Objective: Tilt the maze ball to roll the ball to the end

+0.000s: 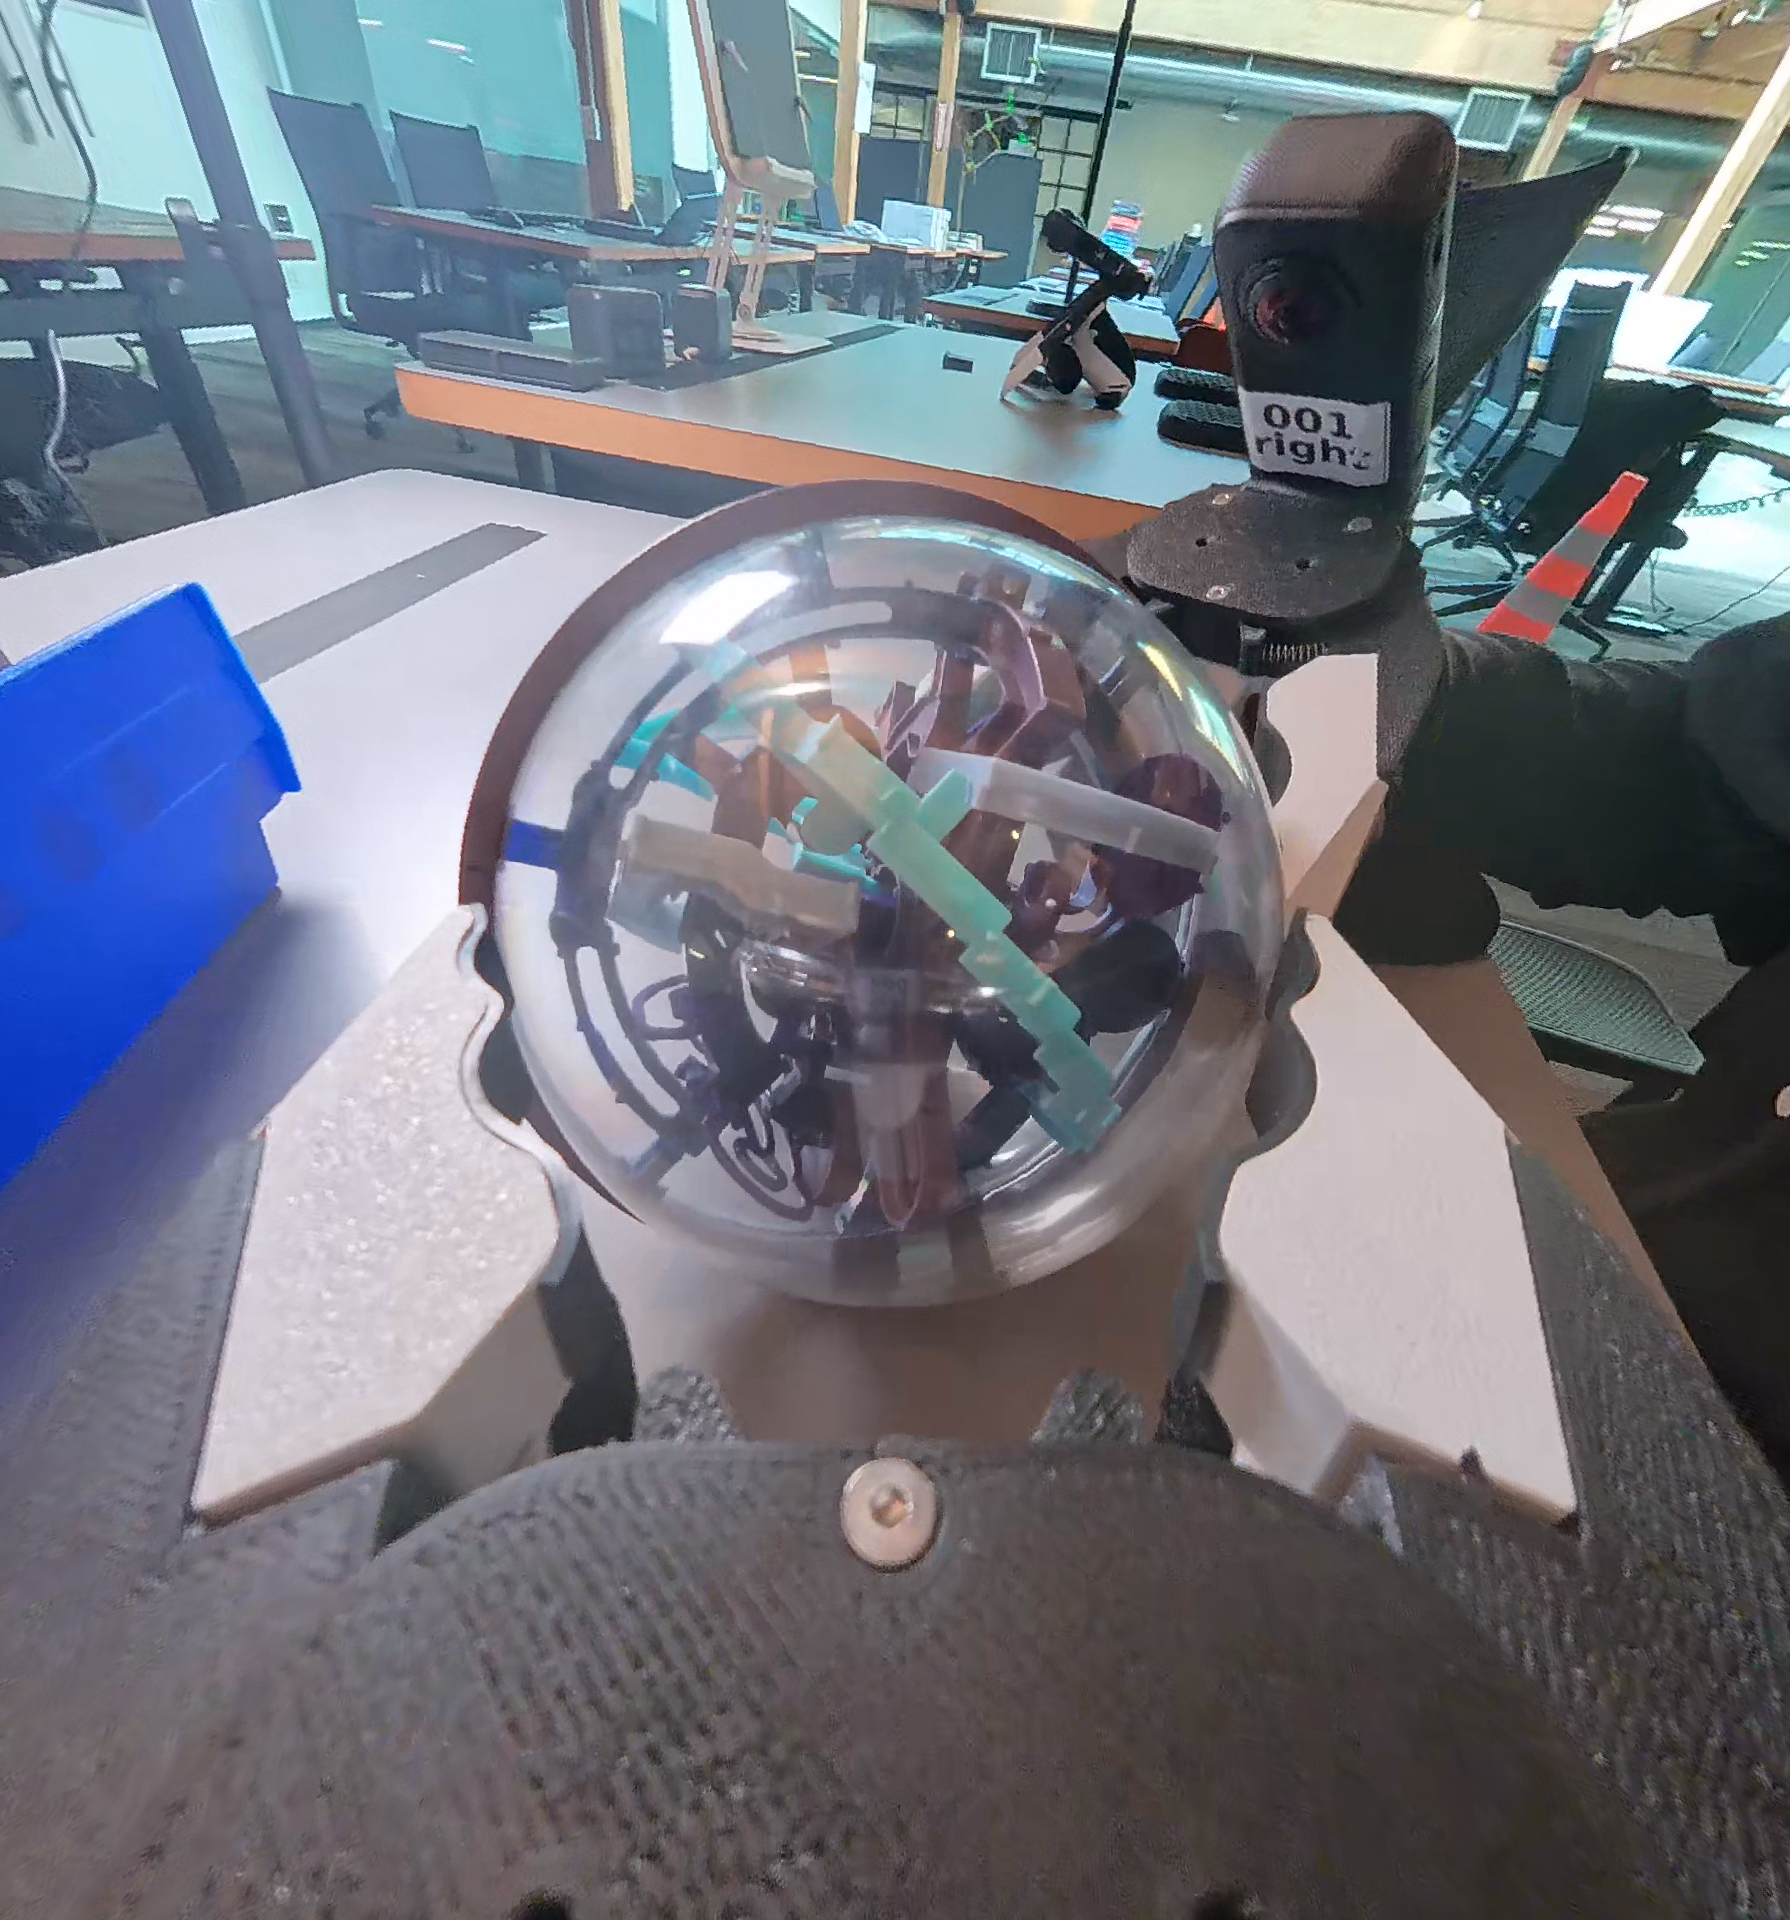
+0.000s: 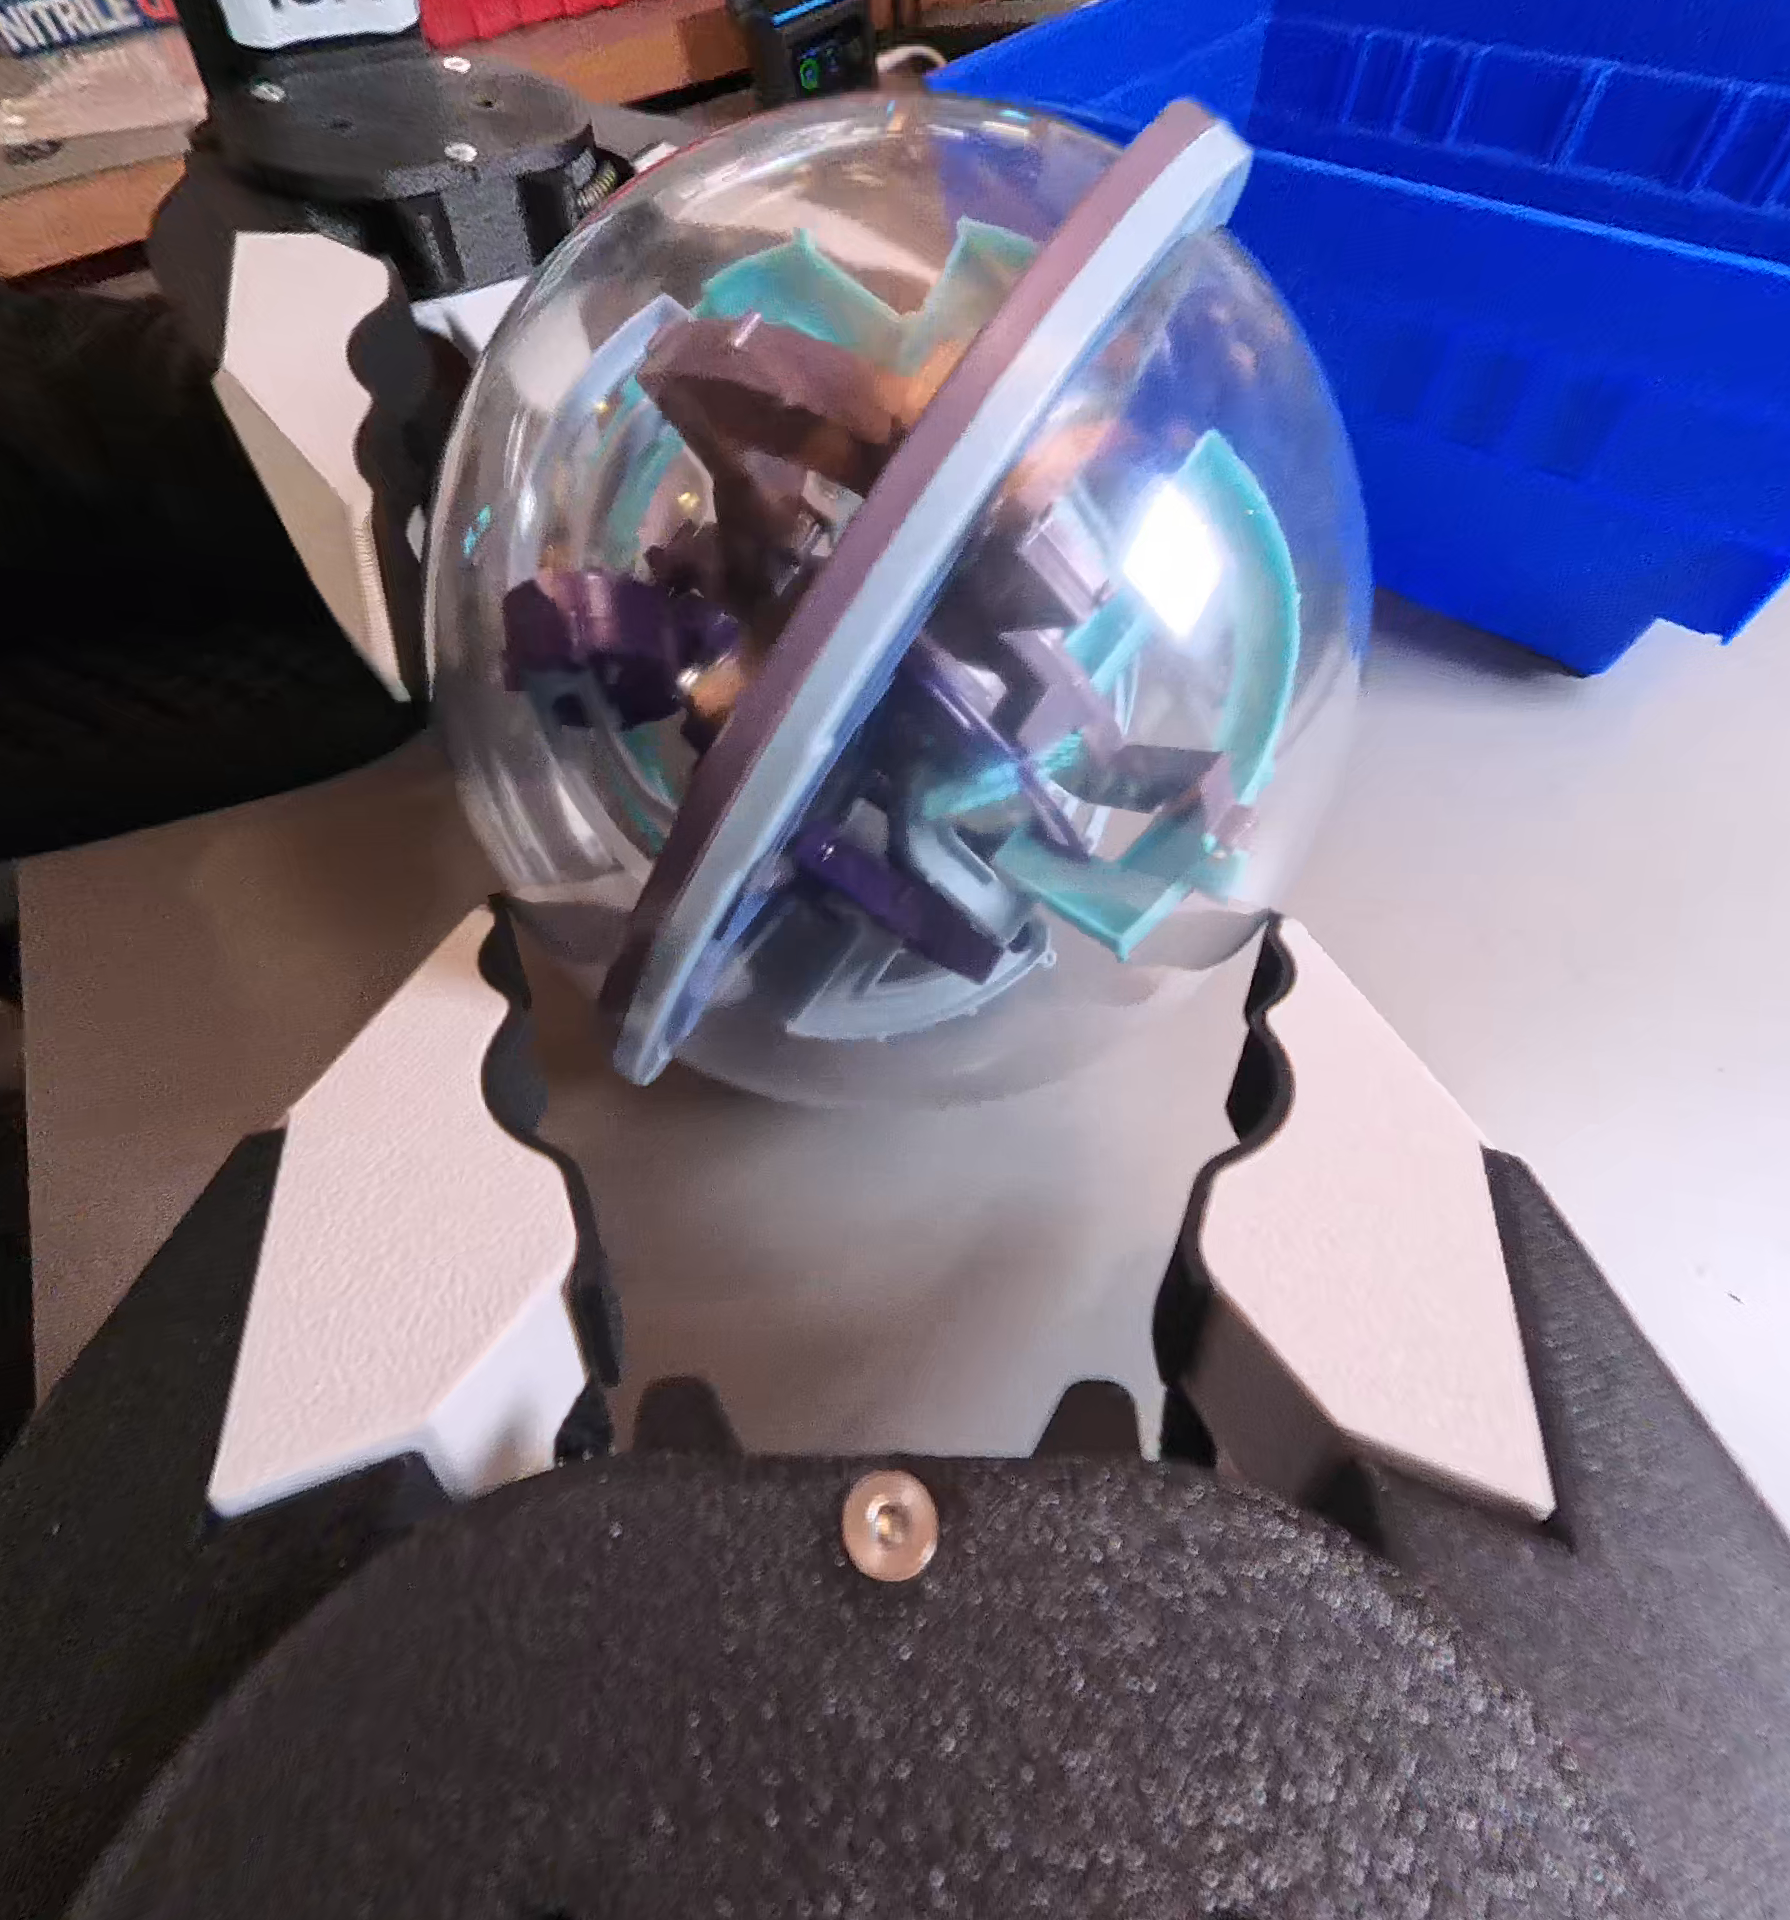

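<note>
Two grippers are clamping one clear plastic maze ball [image 1: 875,894]: the left gripper [image 1: 891,997] and right gripper [image 2: 891,956] are each pressing both pads against its sides, a blue plastic bin [image 2: 1556,343] standing just beyond the right one.

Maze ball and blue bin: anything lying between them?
Nothing. Between the maze ball and the blue bin only bare grey table shows in the right wrist view; the left wrist view agrees.

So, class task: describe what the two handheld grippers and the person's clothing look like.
Each gripper has a textured black body with a silver screw, and broad white fingers with wavy black inner pads. The right gripper carries a black camera bearing a white label. The sleeve is black.
</note>
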Available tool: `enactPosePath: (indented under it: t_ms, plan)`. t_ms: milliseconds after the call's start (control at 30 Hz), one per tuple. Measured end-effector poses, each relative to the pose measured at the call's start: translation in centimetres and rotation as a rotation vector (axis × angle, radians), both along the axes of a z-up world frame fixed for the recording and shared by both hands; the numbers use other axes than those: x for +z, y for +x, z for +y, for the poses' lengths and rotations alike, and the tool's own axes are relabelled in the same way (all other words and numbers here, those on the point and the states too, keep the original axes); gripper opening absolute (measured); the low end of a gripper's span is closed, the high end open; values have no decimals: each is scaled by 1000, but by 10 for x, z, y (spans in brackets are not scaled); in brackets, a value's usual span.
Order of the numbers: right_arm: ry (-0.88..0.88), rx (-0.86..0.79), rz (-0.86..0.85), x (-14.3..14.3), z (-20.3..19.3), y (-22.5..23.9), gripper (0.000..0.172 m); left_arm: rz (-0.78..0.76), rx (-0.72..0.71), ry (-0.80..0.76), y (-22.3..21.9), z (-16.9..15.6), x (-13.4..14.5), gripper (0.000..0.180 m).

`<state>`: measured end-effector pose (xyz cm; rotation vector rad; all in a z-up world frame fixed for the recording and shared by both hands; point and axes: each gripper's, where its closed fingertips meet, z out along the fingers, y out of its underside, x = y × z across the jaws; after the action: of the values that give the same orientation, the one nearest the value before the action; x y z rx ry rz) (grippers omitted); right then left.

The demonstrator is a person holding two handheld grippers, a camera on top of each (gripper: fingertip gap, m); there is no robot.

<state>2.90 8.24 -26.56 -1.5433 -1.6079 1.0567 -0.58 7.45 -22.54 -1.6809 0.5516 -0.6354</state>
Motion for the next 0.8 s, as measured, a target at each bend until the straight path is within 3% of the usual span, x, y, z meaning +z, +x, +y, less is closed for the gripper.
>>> enactPosePath:
  t_ms: [167, 267, 400, 633, 800]
  plan:
    - [62, 69, -43, 6, -2, 4, 134, 75, -23, -24, 2, -10, -7, 140]
    - [110, 122, -61, 16, 1, 7, 133, 38, -98, -92, 3, -18, -9, 143]
    - [219, 196, -94, 18, 4, 6, 132, -30, -125, -53, -8, -9, 10, 142]
    - [344, 294, -97, 23, -2, 2, 131, 22, -234, -58, 6, -7, 2, 148]
    - [280, 243, -33, 23, -3, 2, 129, 9, -200, -31, 0, -13, 0, 148]
